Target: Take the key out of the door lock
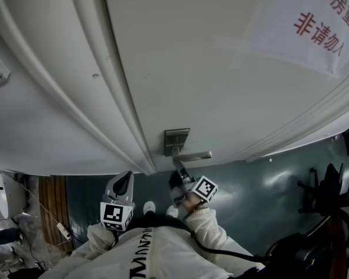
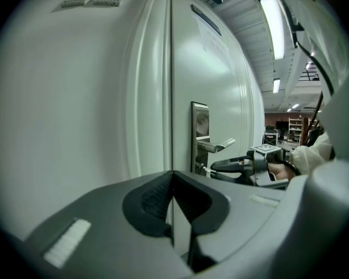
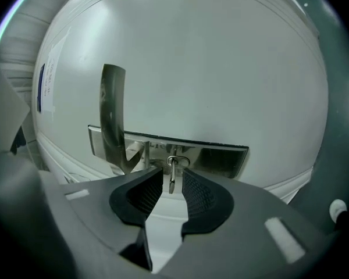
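The right gripper [image 1: 179, 168] reaches straight and level at the door [image 1: 221, 68], rolled onto its side just under the lever handle [image 1: 195, 155], with the white sleeve [image 1: 212, 228] stretched out behind it. Its jaws stand apart on either side of the key [image 3: 171, 176], which sits in the lock plate [image 3: 212, 157]; a thin gap shows on each side of the key, so the pads are not pressing on it. The left gripper [image 1: 127, 176] is held back near the door frame [image 1: 113, 97], tilted slightly down, its jaws together and empty.
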Available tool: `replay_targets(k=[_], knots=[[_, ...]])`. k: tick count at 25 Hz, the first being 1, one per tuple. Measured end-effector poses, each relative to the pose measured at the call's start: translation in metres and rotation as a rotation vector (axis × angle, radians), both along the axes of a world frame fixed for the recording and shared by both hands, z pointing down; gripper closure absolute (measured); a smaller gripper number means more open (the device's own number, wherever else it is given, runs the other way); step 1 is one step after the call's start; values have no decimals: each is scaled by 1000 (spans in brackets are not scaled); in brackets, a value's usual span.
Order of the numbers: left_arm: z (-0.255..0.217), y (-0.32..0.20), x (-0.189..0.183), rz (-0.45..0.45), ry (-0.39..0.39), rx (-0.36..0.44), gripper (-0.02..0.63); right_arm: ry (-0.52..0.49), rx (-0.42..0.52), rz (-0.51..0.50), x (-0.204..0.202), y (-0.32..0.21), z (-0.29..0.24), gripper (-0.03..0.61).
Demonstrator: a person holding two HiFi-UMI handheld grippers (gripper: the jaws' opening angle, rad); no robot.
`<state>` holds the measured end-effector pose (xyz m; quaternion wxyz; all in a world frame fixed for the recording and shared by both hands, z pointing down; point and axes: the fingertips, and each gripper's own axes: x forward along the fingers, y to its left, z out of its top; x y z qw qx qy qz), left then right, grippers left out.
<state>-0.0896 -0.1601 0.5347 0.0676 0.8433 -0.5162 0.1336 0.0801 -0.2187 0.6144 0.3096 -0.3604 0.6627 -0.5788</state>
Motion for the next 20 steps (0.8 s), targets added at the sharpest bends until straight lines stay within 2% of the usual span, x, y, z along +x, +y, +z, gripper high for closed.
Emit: replay_targets(k=[12, 20], knots=[[4, -5, 8, 4, -5, -8, 614, -74, -1, -24, -3, -11, 1, 546], [4, -5, 12, 6, -2, -9, 614, -74, -13, -22, -3, -11, 1, 552]])
